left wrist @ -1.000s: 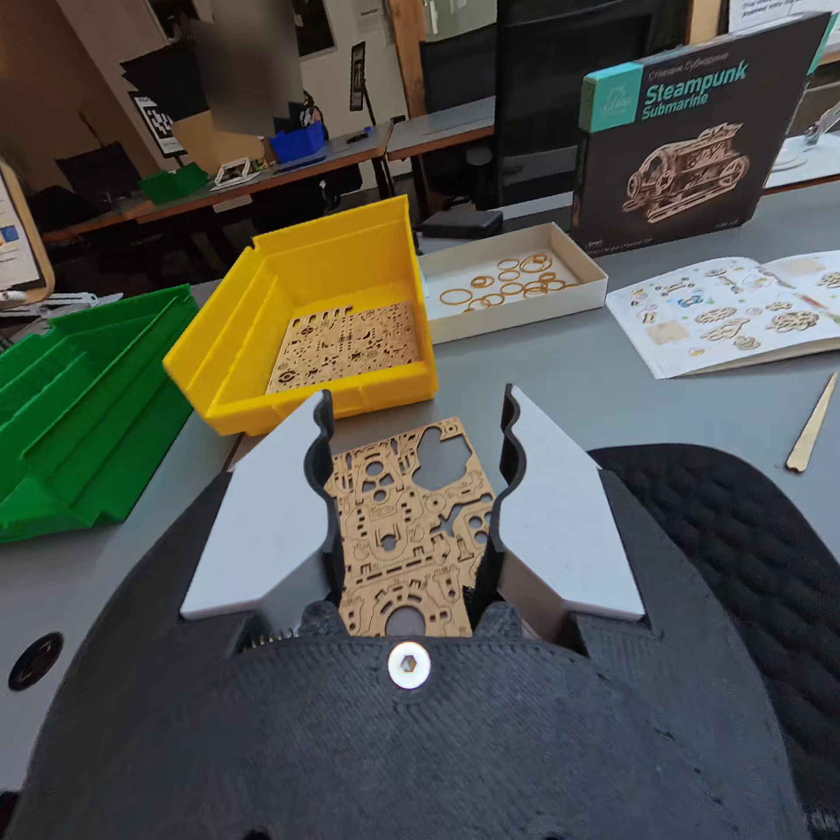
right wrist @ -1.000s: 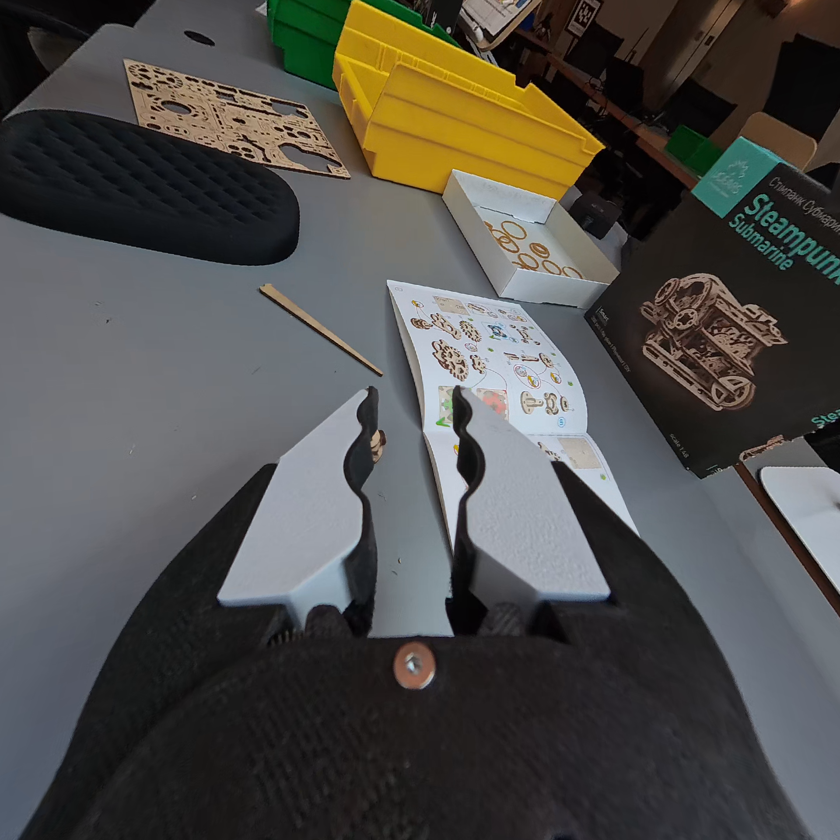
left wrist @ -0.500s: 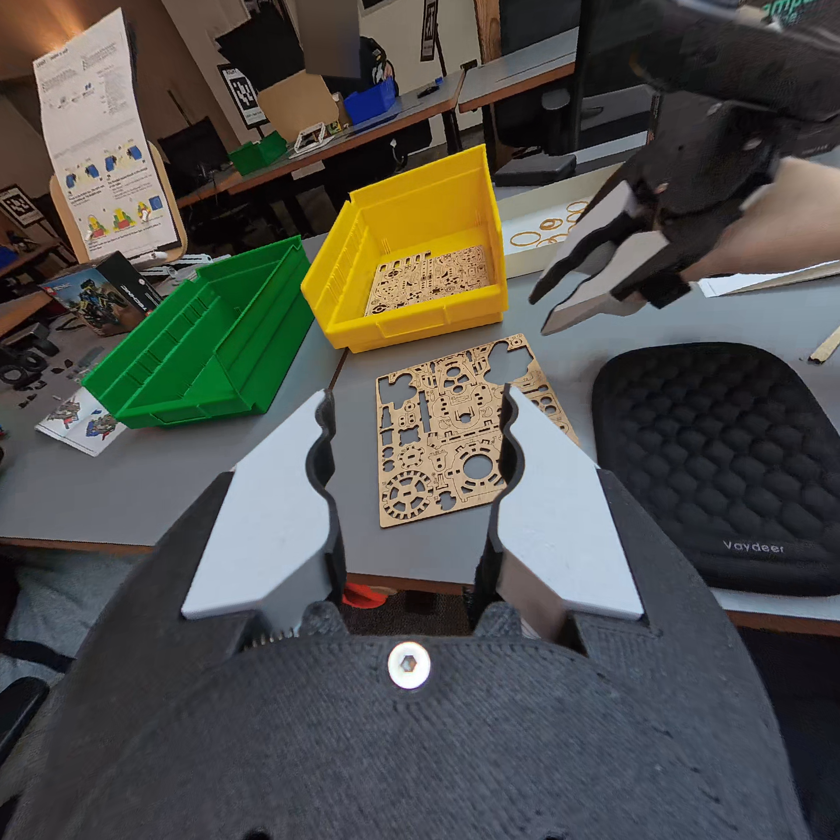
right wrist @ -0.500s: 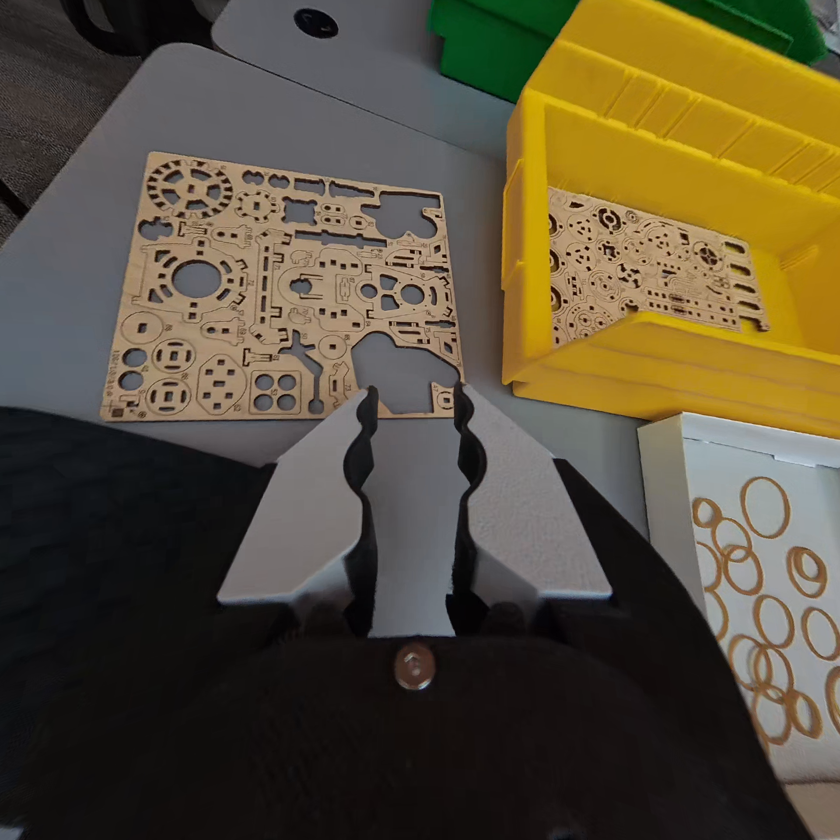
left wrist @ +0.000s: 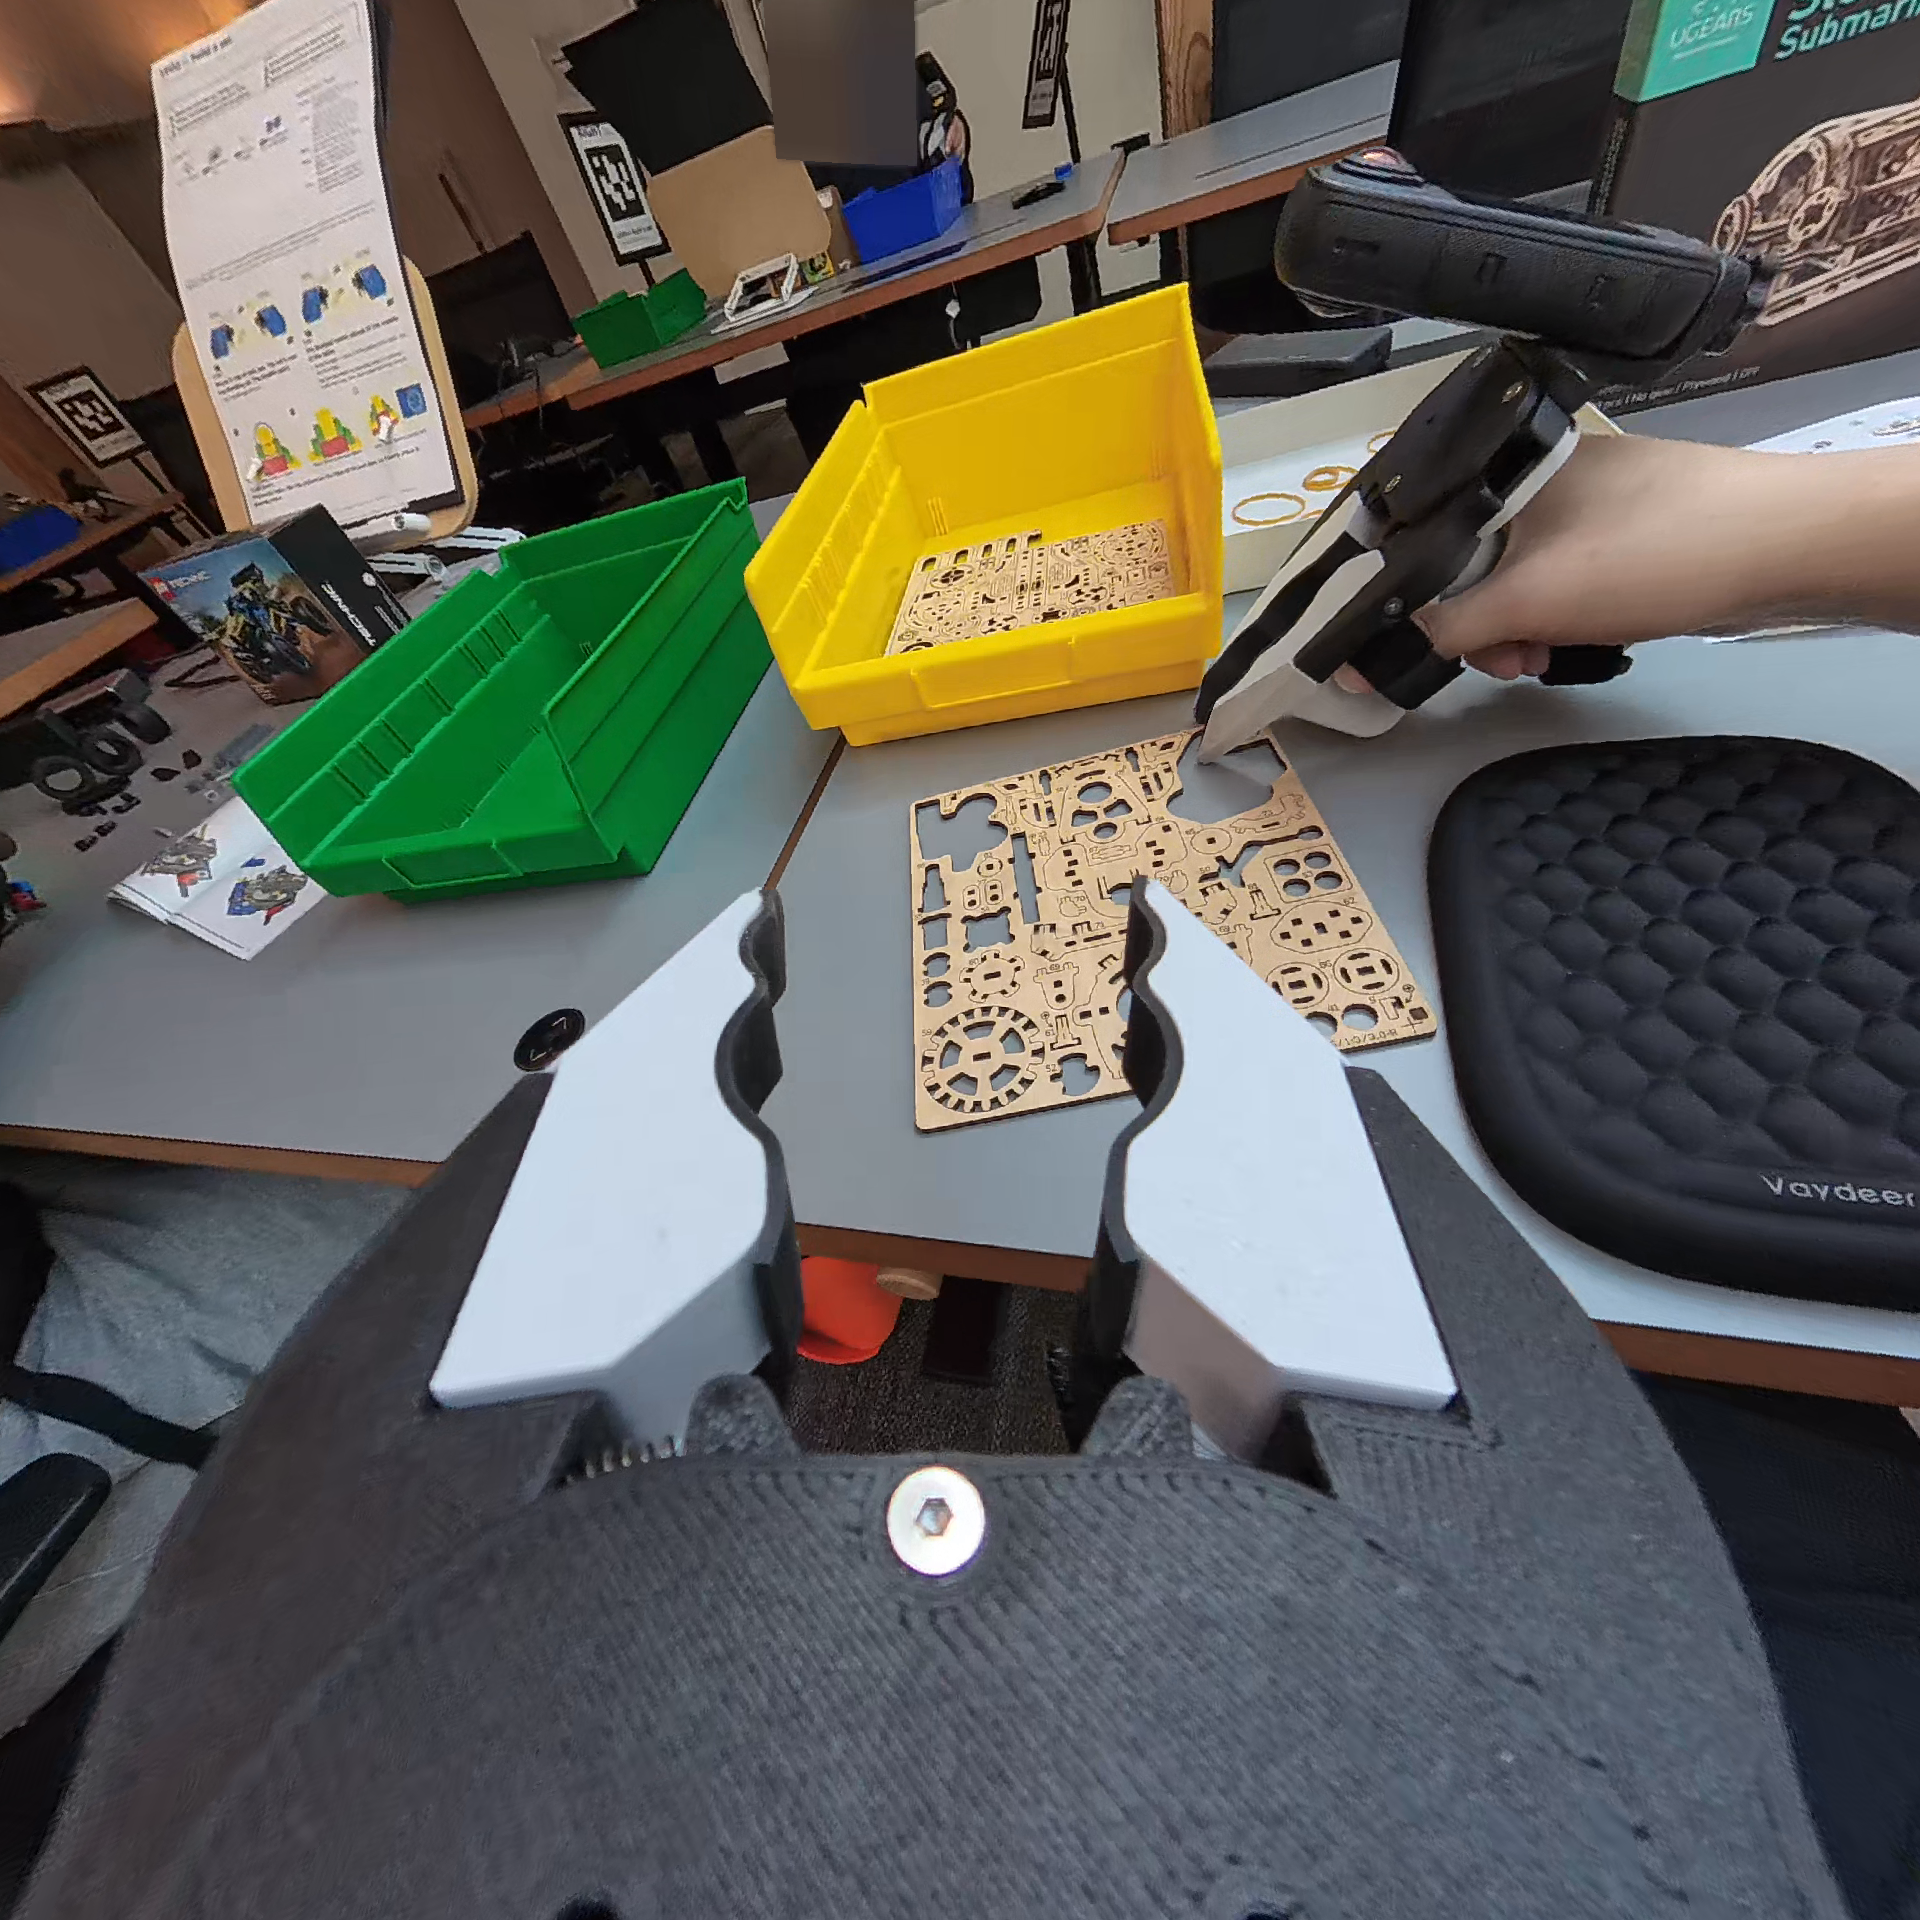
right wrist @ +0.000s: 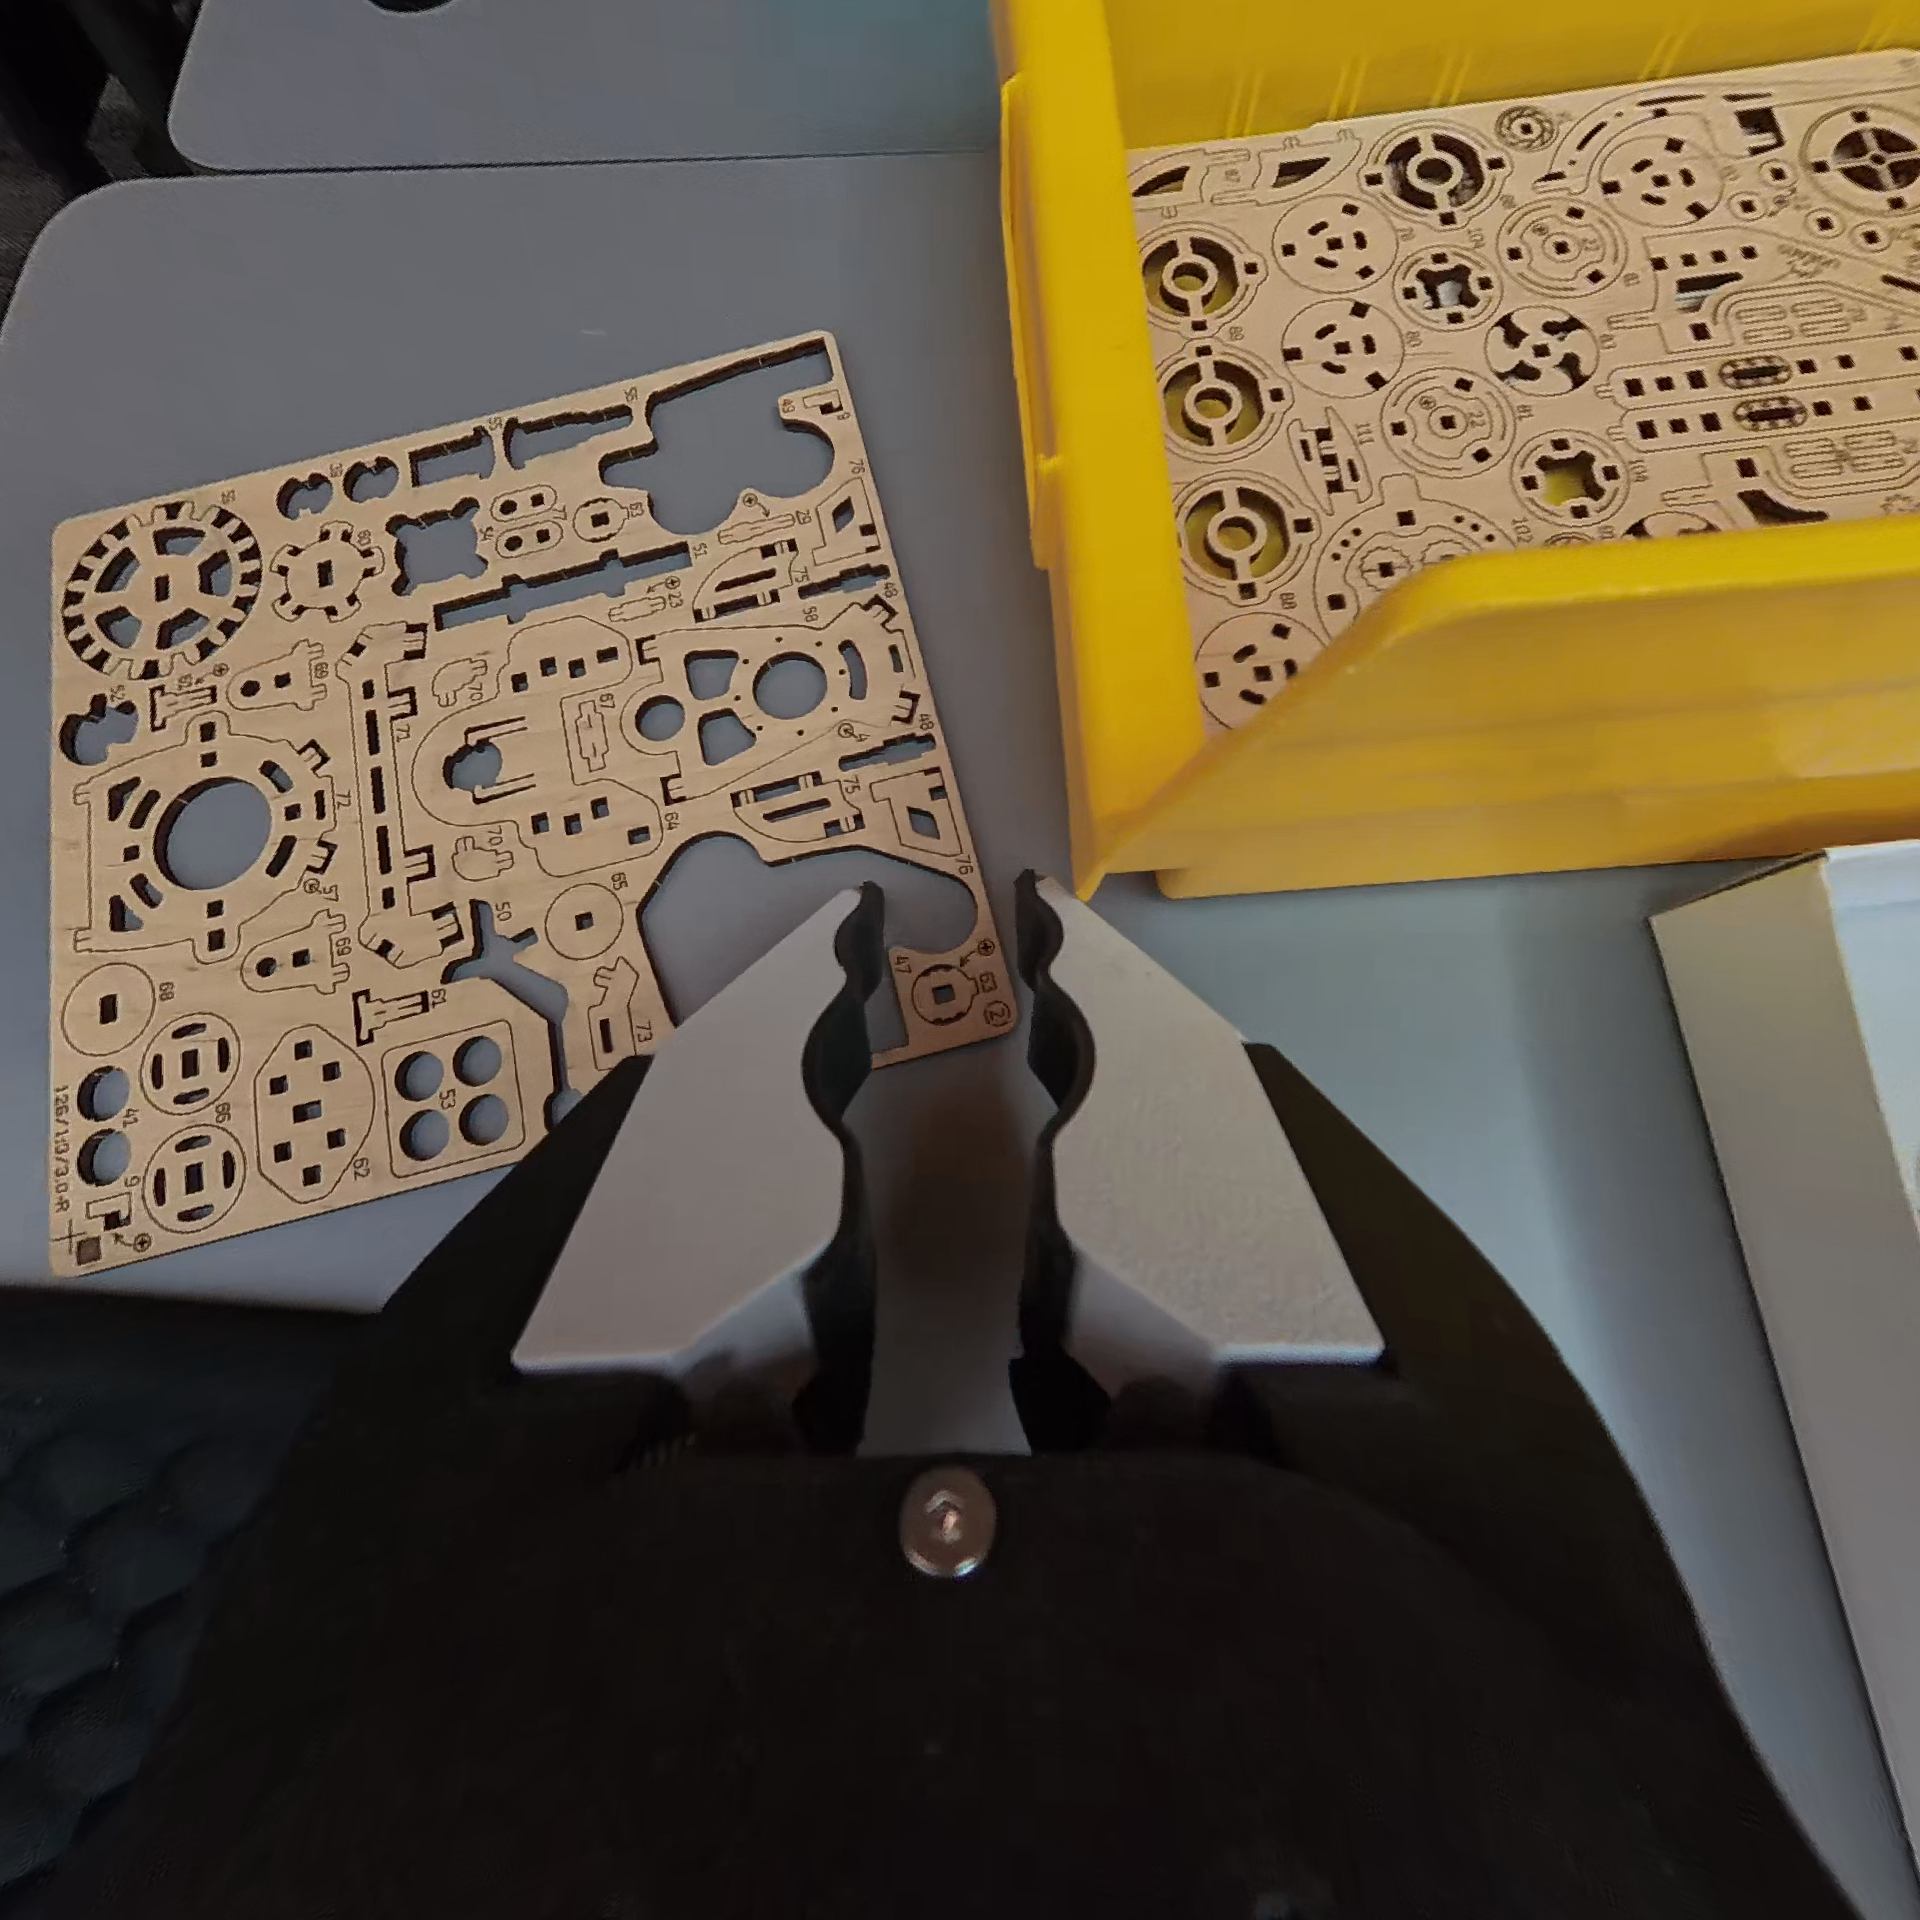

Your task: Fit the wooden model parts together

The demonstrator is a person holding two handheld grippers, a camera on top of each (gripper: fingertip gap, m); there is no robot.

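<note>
A flat wooden parts sheet (left wrist: 1049,904) lies on the grey table (left wrist: 312,997), with several parts punched out. My left gripper (left wrist: 954,914) is open and empty, held off the table's front edge, short of the sheet. My right gripper (right wrist: 948,904) is open with a narrow gap. Its fingertips straddle the corner of the sheet (right wrist: 582,748) that lies nearest the yellow bin. In the left wrist view the right gripper (left wrist: 1216,727) tips down onto that far right corner, with a hand behind it. A second wooden sheet (right wrist: 1507,416) lies in the yellow bin (right wrist: 1455,727).
The yellow bin (left wrist: 997,675) stands just behind the sheet, with a green bin (left wrist: 520,790) to its left. A black padded mat (left wrist: 1683,987) lies to the right of the sheet. A white box (right wrist: 1818,1143) of rings and the dark kit box (left wrist: 1766,156) sit at the back right.
My right gripper has come from the booklet side across the table and dropped onto the sheet's corner. My left gripper has pulled back off the sheet past the table's front edge.
</note>
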